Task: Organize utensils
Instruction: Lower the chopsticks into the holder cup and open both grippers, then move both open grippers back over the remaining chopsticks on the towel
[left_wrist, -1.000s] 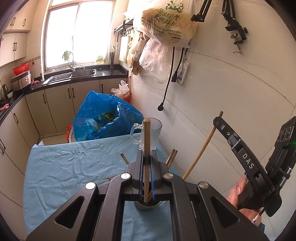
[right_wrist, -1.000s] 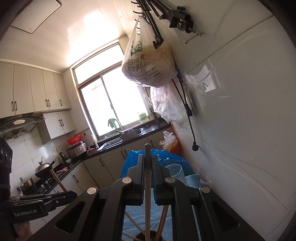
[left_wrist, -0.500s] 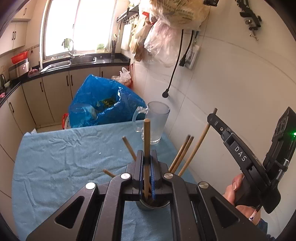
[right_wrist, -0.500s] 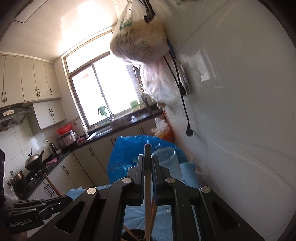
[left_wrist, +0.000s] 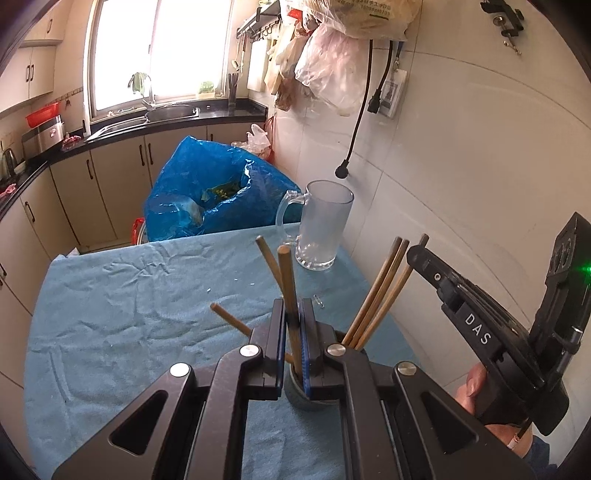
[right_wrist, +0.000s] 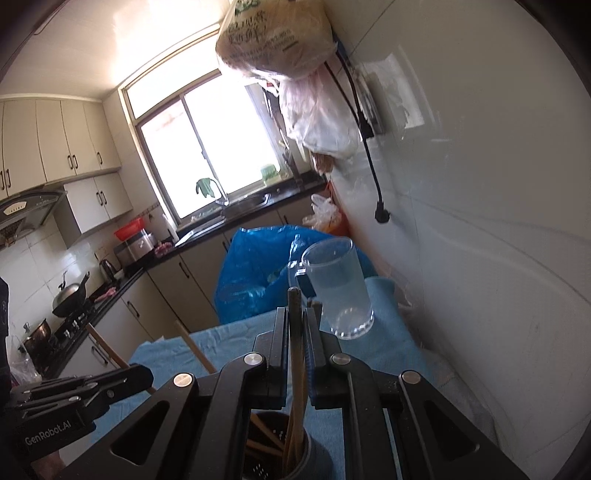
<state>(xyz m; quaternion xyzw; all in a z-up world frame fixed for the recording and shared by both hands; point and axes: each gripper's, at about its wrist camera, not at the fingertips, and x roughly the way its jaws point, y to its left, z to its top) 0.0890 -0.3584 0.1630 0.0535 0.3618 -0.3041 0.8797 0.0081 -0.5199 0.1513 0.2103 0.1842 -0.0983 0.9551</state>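
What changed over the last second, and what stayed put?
Both grippers came down toward the holder, each lowering its chopstick: left gripper with its chopstick, right gripper with its chopstick now reaching into the holder. Neither has let go. The mug and cloth stayed put.

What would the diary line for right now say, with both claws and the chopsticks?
left claw: shut on chopstick | right claw: shut on chopstick | both over dark holder | glass mug: empty
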